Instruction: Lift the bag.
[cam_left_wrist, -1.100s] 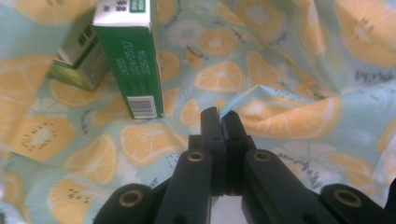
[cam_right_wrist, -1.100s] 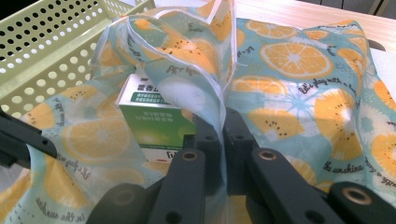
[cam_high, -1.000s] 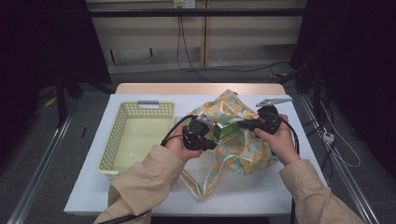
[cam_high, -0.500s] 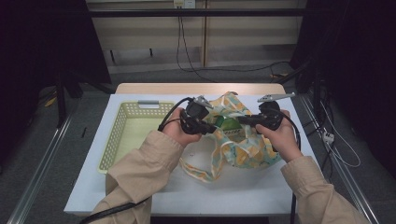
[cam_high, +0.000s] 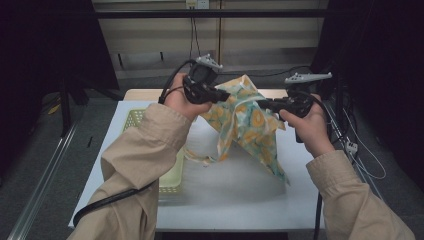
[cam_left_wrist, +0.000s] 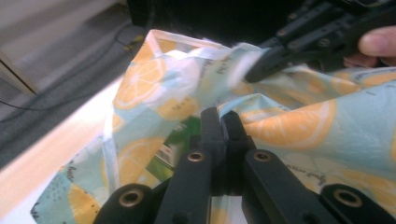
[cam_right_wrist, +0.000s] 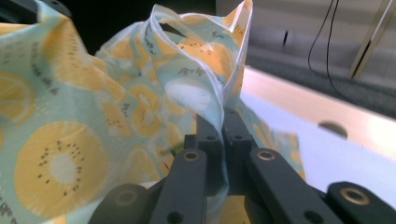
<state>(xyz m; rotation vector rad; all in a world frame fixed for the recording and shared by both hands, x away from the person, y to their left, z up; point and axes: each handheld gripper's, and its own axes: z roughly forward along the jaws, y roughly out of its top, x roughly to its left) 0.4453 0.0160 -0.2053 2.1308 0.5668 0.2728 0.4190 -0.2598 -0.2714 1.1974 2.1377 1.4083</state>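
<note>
Presently, item 1: left gripper (cam_high: 220, 94), jaws clenched on the upper edge of the cloth bag (cam_high: 247, 125), held up above the table (cam_high: 240, 190). Its own view gives the 2 black jaws (cam_left_wrist: 219, 122) pressed together with a fold of the lemon-print fabric pinched at the tips; that view also shows something green with a printed label (cam_left_wrist: 175, 144) inside the bag's open mouth, which the high view hides behind fabric

Item 2: right gripper (cam_high: 267, 104), jaws likewise closed on the bag's opposite edge. Its own view has the tips (cam_right_wrist: 219, 126) meeting on a white-hemmed fold, the fabric rising in a peak above them; the left gripper view catches this same gripper (cam_left_wrist: 261, 70) farther off, biting the rim, with a fingertip (cam_left_wrist: 376, 42) beside it

Item 3: cloth bag, pale blue with orange citrus slices, hanging between the 2 grippers, its lower corner and loose straps (cam_high: 200, 157) trailing down toward the table in the high view

Item 4: yellow mesh basket (cam_high: 131, 120), seen from the high view at the table's left, partly behind the left sleeve (cam_high: 145, 150)
</note>
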